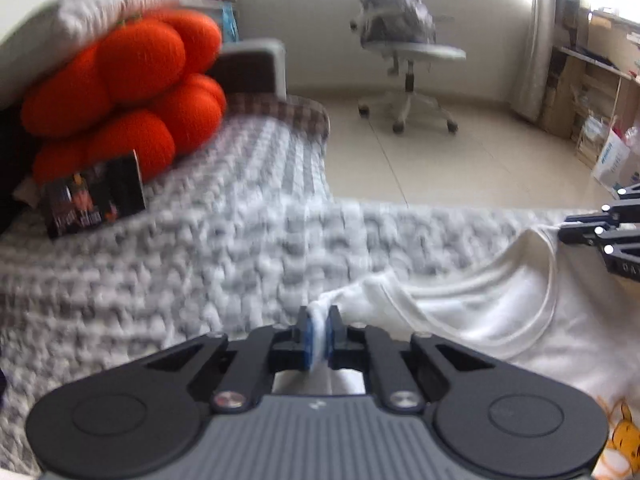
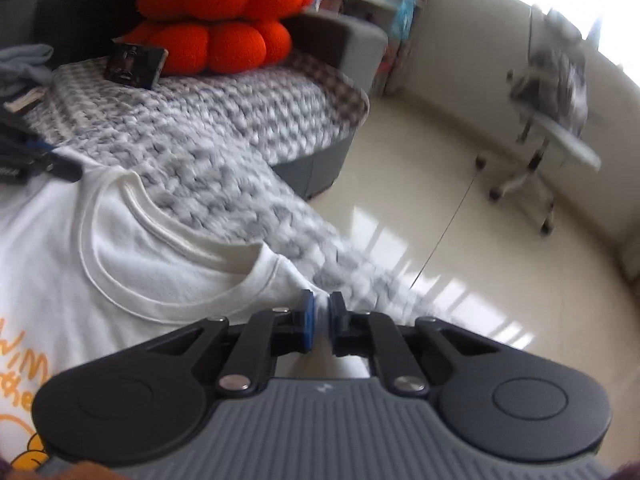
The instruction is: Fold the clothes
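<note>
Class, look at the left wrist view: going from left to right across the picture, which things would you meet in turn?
Dark box → orange cushions → left gripper → office chair → white T-shirt → right gripper.

The right gripper (image 2: 322, 312) pinches the shoulder edge of a white shirt (image 2: 132, 256), its jaws closed on the cloth. The shirt lies collar-up on a grey knit blanket (image 2: 224, 120) near the sofa's front edge, an orange print at its lower left. Orange cushions (image 2: 224, 12) and a dark box (image 2: 136, 65) sit at the blanket's far end.
</note>
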Demonstrator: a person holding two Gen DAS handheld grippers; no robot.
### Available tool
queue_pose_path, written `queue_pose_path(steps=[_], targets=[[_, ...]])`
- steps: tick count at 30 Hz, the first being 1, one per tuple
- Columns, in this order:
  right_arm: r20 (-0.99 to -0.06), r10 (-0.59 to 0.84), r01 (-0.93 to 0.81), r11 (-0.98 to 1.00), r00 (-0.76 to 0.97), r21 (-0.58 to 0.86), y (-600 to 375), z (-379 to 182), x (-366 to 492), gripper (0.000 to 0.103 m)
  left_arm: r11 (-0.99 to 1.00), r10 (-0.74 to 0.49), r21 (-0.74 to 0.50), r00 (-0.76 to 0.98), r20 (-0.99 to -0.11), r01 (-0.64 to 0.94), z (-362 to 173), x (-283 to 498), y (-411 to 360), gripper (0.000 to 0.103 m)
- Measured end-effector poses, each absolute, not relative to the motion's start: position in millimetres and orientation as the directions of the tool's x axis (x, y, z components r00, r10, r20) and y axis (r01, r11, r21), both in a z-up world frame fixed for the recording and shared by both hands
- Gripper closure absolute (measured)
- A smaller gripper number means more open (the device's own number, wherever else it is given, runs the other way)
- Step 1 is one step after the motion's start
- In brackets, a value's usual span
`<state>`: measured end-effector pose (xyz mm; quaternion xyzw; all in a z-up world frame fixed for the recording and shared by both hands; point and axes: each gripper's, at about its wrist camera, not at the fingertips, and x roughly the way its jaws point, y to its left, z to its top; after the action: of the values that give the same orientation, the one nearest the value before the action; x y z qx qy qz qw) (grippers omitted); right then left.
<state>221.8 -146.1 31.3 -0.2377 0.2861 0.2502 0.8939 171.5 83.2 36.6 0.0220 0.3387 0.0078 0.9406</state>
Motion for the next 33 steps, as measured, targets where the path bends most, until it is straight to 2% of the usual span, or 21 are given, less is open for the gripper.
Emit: queue_pose_path(steps=[4, 6, 10, 12, 14, 15, 16, 21, 24, 27, 30, 33], targets=[[-0.543, 0.230, -0.485, 0.784, 0.807, -0.388, -143.7, 47.8, 214.3, 0.096, 0.998, 0.067, 0.025, 0.818, -0.571, -0.064, 54.4, 176.7, 83.3, 0.096], [-0.541, 0.196, -0.453, 0.798, 0.818, -0.397, -145.0, 47.1, 221.3, 0.096, 0.995, 0.103, 0.056, 0.822, -0.561, -0.086, 51.5, 185.9, 79.7, 0.096], [-0.577, 0.097, -0.412, 0.795, 0.811, -0.445, -139.3, 17.6, 242.7, 0.096, 0.994, 0.106, 0.039, 0.779, -0.618, -0.104, 23.6, 207.9, 77.1, 0.092], [-0.614, 0.060, -0.418, 0.783, 0.787, -0.461, -136.0, -5.5, 253.0, 0.096, 0.992, 0.116, 0.038, 0.772, -0.625, -0.118, 11.3, 210.4, 79.7, 0.086], [-0.583, 0.040, -0.396, 0.772, 0.812, -0.497, -131.4, -10.9, 249.5, 0.096, 0.990, 0.139, 0.071, 0.792, -0.594, -0.120, 12.8, 203.1, 79.4, 0.070], [-0.574, 0.038, -0.386, 0.776, 0.818, -0.499, -132.1, -8.4, 248.2, 0.095, 0.987, 0.159, 0.086, 0.793, -0.589, -0.134, 14.9, 199.7, 81.6, 0.054], [-0.569, 0.038, -0.378, 0.783, 0.822, -0.494, -133.9, -4.5, 247.3, 0.089, 0.984, 0.176, 0.098, 0.792, -0.584, -0.147, 17.3, 195.8, 84.4, 0.052], [-0.535, 0.064, -0.321, 0.857, 0.843, -0.403, -176.8, 26.0, 215.9, 0.073, 0.977, 0.213, 0.097, 0.821, -0.529, -0.190, 38.3, 138.6, 101.4, 0.051], [-0.512, 0.078, -0.286, 0.895, 0.856, -0.341, -203.7, 44.6, 196.0, 0.063, 0.972, 0.236, 0.114, 0.846, -0.478, -0.207, 42.3, 86.5, 104.5, 0.047], [-0.521, 0.100, -0.294, 0.907, 0.848, -0.303, -228.7, 44.0, 157.3, 0.060, 0.985, 0.171, 0.060, 0.842, -0.512, -0.163, 32.0, 42.6, 104.5, 0.047], [-0.523, 0.090, -0.288, 0.906, 0.847, -0.310, -246.6, 35.0, 108.0, 0.056, 0.987, 0.158, 0.075, 0.846, -0.509, -0.140, 20.2, 9.3, 94.8, 0.047], [-0.514, 0.059, -0.259, 0.908, 0.856, -0.328, -256.4, 22.7, 64.2, 0.036, 0.986, 0.162, 0.104, 0.856, -0.492, -0.127, 12.0, -2.9, 86.2, 0.043]])
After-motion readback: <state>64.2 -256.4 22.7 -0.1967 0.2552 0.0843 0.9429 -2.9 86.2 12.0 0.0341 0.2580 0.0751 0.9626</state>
